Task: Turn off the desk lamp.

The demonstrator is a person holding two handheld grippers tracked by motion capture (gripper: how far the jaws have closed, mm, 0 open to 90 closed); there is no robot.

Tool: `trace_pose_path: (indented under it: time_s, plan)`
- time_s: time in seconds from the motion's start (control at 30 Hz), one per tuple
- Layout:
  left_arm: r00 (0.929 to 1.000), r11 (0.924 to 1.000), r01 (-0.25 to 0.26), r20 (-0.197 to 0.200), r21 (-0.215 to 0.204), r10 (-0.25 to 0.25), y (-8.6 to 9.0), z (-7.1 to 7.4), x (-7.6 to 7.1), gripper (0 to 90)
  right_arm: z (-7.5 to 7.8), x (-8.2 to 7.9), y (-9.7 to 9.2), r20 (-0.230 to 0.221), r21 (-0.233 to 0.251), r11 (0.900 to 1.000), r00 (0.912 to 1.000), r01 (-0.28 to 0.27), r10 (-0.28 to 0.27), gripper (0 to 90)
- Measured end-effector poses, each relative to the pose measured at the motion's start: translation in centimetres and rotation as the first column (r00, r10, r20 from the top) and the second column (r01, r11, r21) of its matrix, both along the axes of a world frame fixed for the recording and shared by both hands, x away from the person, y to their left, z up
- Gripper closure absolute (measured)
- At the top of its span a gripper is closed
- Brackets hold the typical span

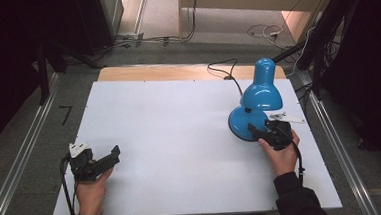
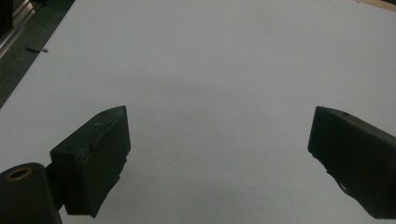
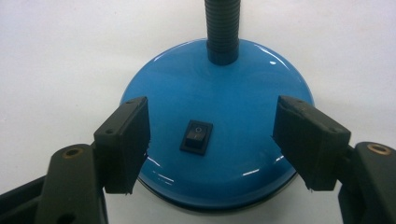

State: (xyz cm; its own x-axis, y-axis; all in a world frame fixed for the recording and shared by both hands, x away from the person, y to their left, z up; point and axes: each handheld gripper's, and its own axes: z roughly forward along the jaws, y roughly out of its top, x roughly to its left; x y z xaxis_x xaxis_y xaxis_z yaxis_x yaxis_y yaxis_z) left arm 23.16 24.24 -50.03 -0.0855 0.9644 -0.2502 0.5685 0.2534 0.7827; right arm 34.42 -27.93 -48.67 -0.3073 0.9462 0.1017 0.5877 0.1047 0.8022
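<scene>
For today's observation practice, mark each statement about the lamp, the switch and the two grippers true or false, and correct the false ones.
1. The lamp is red. False: it is blue.
2. The right gripper has its jaws open over the lamp's base. True.
3. The rocker switch sits on the lamp's shade. False: it is on the base.
4. The left gripper is open over the bare white table. True.
5. The lamp lies tipped on its side. False: it stands on its base.
</scene>
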Motion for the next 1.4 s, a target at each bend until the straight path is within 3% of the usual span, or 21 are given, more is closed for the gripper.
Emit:
trace_pose_path:
  time_s: [1.4]
  plan:
    - [1.0000, 1.0000, 0.000, 0.003, -0.003, 0.000, 0.1, 0.0, 0.0, 6.2, 0.1, -2.2, -1.9, 0.019, 0.001, 1.0000, 0.9998, 0.009, -0.009, 25.1]
